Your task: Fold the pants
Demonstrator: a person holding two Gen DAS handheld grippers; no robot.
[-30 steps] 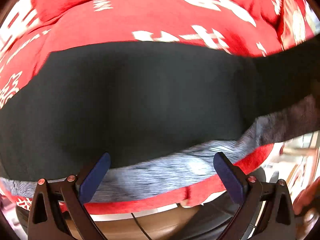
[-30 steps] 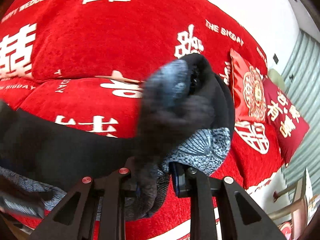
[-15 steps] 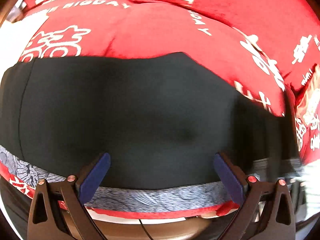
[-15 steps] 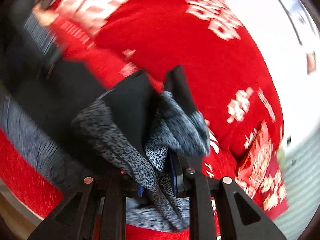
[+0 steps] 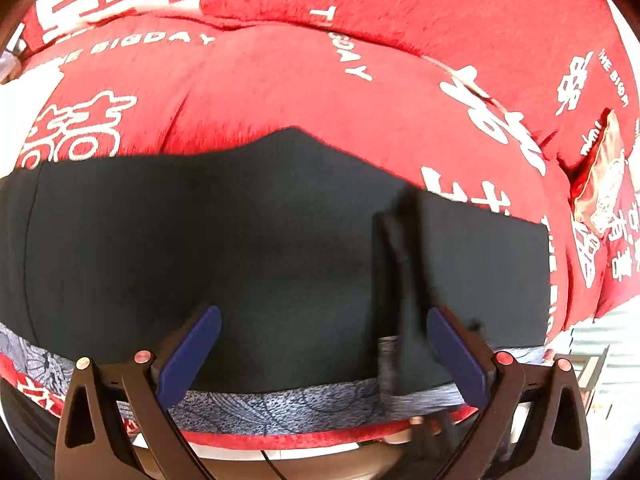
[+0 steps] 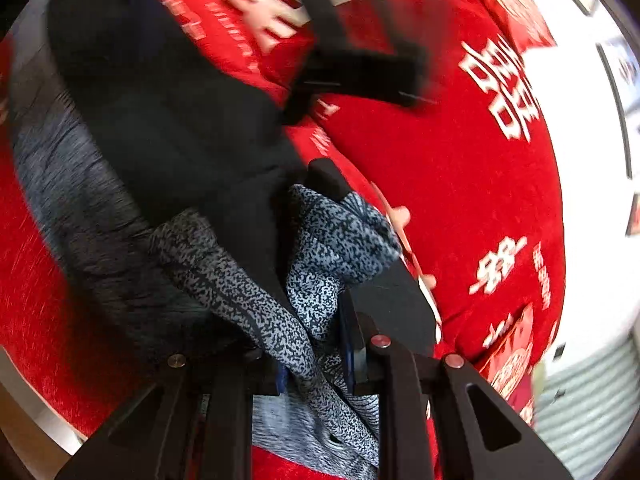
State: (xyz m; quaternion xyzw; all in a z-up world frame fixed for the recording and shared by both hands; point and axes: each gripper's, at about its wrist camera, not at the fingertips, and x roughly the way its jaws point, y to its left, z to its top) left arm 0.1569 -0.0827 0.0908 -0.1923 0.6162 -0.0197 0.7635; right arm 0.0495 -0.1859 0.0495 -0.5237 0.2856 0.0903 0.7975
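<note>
The black pants (image 5: 240,248) with a grey patterned side stripe (image 5: 288,404) lie flat across the red sofa cover in the left wrist view. My left gripper (image 5: 320,356) is open and empty, hovering above the pants near their front edge. My right gripper (image 6: 314,364) is shut on a bunched end of the pants (image 6: 328,248), black cloth and grey stripe together, lifted off the sofa. A blurred dark shape at the right of the left wrist view (image 5: 400,280) looks like that carried end.
The red plush cover (image 5: 360,40) with white lettering spans the whole sofa. Red cushions (image 5: 600,200) lie at the right end. The sofa's front edge and a floor cable (image 5: 268,460) show below. A blurred black object (image 6: 360,64) crosses the top of the right wrist view.
My right gripper has swung the held pants end up and over toward the left. My left gripper, still open, has turned to look across the flat pants.
</note>
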